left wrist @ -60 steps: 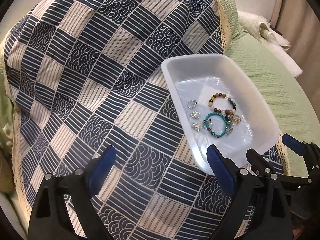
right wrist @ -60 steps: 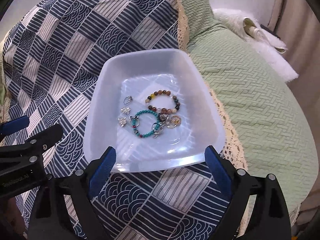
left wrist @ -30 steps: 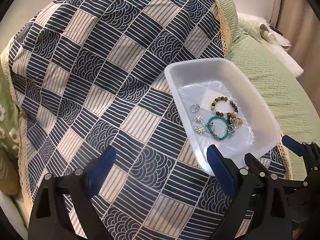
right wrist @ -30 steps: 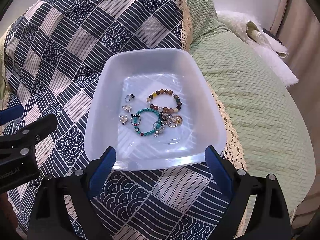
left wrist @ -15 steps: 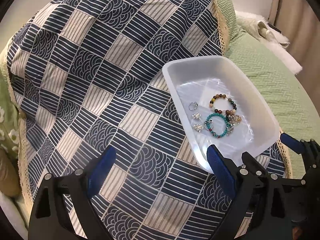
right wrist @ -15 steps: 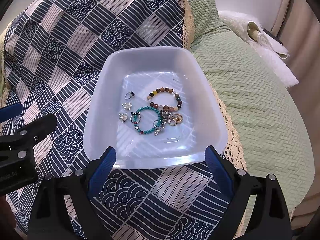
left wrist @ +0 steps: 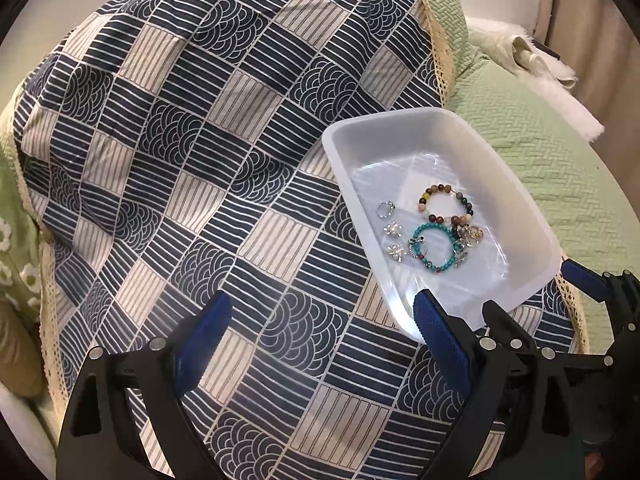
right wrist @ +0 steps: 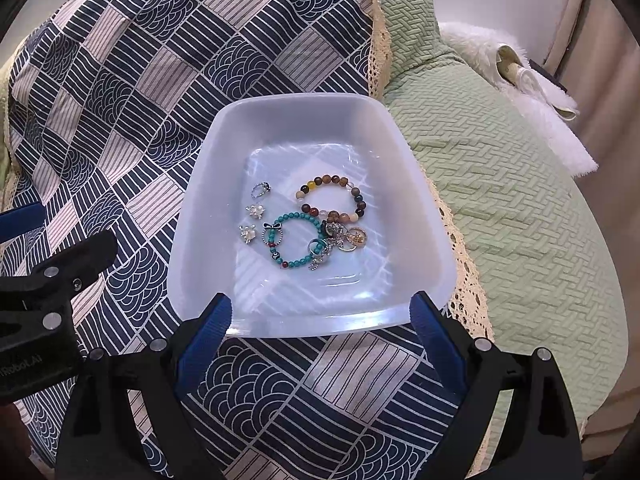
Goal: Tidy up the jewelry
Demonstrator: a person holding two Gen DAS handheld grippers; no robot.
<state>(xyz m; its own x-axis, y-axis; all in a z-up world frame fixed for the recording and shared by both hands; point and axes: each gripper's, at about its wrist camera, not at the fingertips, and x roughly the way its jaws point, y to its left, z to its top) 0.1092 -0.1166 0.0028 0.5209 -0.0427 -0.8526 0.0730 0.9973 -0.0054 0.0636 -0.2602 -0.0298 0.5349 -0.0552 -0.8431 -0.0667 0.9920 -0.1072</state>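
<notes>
A white plastic tray lies on a navy and cream patterned cloth; it also shows in the left wrist view. In it lie a brown bead bracelet, a turquoise bead bracelet, a silver ring, two small flower earrings and a cluster of gold and silver charms. My right gripper is open and empty at the tray's near rim. My left gripper is open and empty over the cloth, left of the tray.
A green quilted cover lies right of the cloth, with a lace trim along the cloth's edge. A white fluffy item lies at the far right. The patterned cloth spreads wide to the tray's left.
Both grippers have shifted slightly relative to the tray. The jewelry and tray stay where they were. Both grippers stay open.
</notes>
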